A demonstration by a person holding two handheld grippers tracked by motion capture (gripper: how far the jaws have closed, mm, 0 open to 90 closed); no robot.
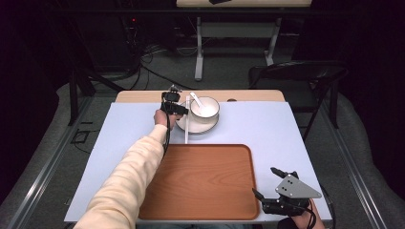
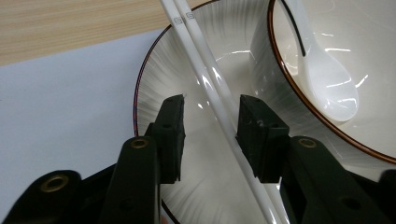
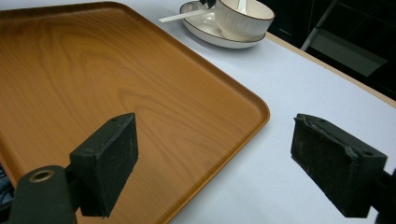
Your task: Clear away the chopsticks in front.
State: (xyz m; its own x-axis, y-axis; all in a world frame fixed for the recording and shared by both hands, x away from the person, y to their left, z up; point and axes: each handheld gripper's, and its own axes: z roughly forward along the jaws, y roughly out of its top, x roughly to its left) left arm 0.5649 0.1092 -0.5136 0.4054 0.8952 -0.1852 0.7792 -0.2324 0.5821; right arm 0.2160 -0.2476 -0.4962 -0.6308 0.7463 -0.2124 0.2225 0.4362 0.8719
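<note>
Left gripper view: the chopsticks (image 2: pixel 210 77), lying across the plate (image 2: pixel 154 79) beside the bowl (image 2: pixel 280 60), are being straddled by the parted left gripper (image 2: pixel 210 128), apparently for pickup; the right gripper (image 3: pixel 229 158) is being held wide open beside the tray (image 3: pixel 116 70).

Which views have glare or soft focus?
Left gripper view: bright glare streaks on the chopsticks, plate and spoon. Right gripper view: bowl slightly soft, mild sheen on the tray. High view: dark surroundings, table evenly lit.

It looked like a lab: black-curtained surroundings, loose cables on the grey floor (image 1: pixel 157 67) at upper left, a dark folding chair (image 1: pixel 296 76) at upper right.
</note>
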